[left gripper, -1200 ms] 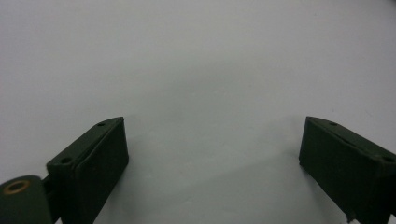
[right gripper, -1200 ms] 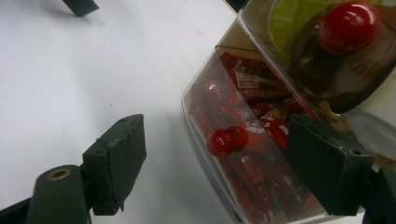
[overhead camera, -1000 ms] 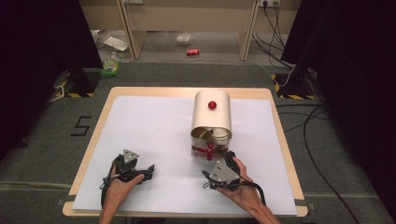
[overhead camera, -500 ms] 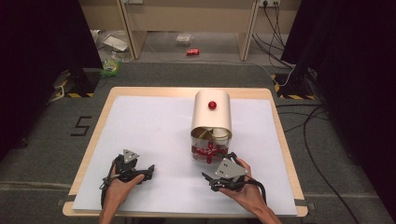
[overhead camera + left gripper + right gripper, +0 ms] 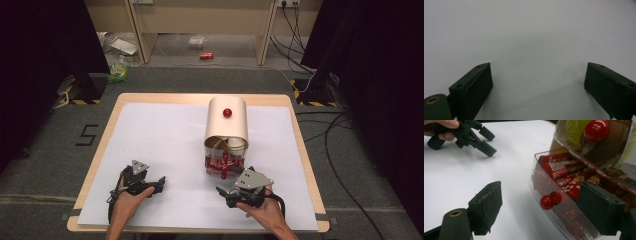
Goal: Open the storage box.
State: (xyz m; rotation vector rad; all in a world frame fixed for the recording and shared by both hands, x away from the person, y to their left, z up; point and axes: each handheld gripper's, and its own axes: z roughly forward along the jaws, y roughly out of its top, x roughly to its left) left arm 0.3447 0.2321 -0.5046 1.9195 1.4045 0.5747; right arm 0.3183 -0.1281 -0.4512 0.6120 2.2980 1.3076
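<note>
The cream roll-top snack box (image 5: 227, 122) with a red knob on its lid sits right of centre in the high view. Its clear plastic front tray (image 5: 554, 202) now shows more red wrapped snack bars (image 5: 564, 167) than half a second ago. The right gripper (image 5: 234, 185), which was up against the box a second ago, has drawn back toward the lower edge. Its jaws stand wide apart, holding nothing and framing the tray's small red knob (image 5: 550, 199), so the box looks opened and the bars within reach.

The left gripper (image 5: 158, 183) has not moved from the lower left, jaws spread and empty over the white table sheet (image 5: 529, 37).

A paper cup (image 5: 237, 145) stands behind the bars under the overhanging lid, which crowds any reach from above. A red can (image 5: 206, 55) lies on the floor beyond.
</note>
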